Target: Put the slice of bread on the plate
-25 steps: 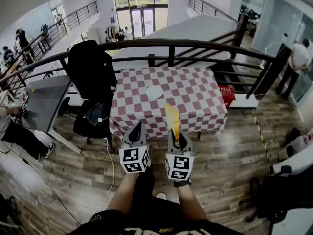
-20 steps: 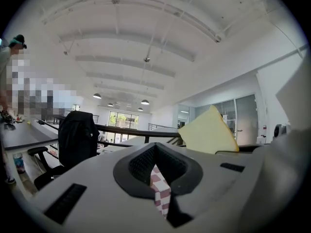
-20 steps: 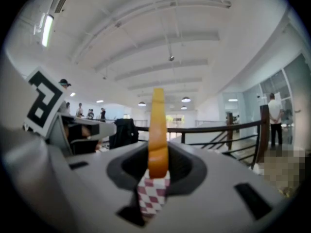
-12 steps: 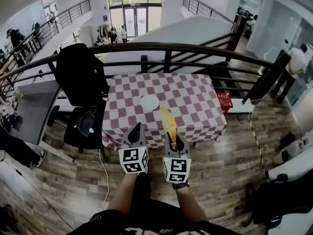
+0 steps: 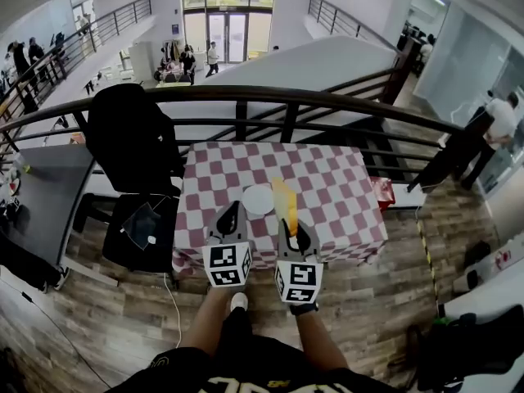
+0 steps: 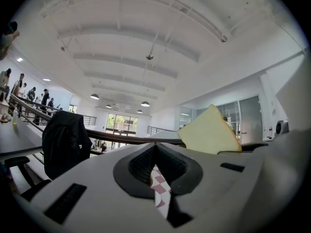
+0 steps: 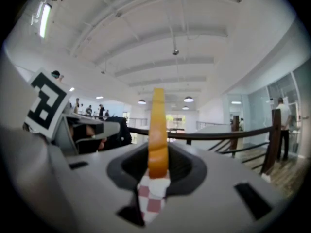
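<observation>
A table under a red-and-white checked cloth stands ahead, with a white plate near its front edge. My right gripper is shut on a slice of bread, which stands on edge and points forward just right of the plate. The right gripper view shows the slice's brown crust rising from between the jaws. My left gripper is shut and holds nothing, its tips in front of the plate's left side. In the left gripper view the slice shows at the right as a pale wedge.
A dark railing runs behind the table. A black chair with a dark jacket over it stands at the table's left, beside a grey desk. A red box sits by the table's right side. People stand far off.
The table and plate have come nearer in the head view. Both grippers have been carried forward together, and the bread stays in the right gripper.
</observation>
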Tool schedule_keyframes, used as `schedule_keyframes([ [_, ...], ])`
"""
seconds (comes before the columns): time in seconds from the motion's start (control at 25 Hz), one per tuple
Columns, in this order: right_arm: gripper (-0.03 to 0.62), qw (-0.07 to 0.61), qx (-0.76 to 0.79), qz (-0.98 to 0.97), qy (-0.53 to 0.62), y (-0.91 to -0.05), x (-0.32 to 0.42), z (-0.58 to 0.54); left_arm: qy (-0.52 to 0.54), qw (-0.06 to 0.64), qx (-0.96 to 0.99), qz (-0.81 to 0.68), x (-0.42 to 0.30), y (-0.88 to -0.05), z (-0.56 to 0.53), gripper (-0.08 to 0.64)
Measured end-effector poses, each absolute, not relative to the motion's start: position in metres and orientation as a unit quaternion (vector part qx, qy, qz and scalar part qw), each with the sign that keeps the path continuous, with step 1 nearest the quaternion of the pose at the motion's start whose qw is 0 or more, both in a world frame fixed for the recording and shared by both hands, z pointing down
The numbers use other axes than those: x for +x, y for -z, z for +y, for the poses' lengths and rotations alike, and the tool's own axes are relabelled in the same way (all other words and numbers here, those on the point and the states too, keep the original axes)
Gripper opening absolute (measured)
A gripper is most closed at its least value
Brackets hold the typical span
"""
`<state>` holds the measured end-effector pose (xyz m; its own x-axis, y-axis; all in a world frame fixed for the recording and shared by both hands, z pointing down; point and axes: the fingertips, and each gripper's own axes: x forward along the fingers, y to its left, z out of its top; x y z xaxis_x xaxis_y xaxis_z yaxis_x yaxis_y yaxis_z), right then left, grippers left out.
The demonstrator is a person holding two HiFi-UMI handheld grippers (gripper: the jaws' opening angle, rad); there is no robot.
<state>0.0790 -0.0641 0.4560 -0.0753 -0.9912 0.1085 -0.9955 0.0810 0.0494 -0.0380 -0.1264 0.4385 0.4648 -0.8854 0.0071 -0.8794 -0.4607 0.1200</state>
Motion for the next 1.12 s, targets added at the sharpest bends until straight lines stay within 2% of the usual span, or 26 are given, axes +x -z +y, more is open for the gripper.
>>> schedule_keyframes([
  [0.36, 0.098, 0.058, 0.657, -0.751, -0.027, -0.458, 0.047, -0.163, 0.034, 0.066, 0.847, -0.527, -0.069, -0.443, -0.218, 0.018],
  [0.6, 0.098, 0.059, 0.643, -0.762, -0.045, -0.474, 0.034, -0.198, 0.028, 0.08, 0.85, -0.52, -0.064, -0.459, -0.255, 0.018],
  [1.12, 0.098, 0.053, 0.659, -0.738, -0.137, -0.518, 0.114, -0.252, -0.013, 0.126, 0.838, -0.53, -0.03, -0.507, -0.313, 0.018],
])
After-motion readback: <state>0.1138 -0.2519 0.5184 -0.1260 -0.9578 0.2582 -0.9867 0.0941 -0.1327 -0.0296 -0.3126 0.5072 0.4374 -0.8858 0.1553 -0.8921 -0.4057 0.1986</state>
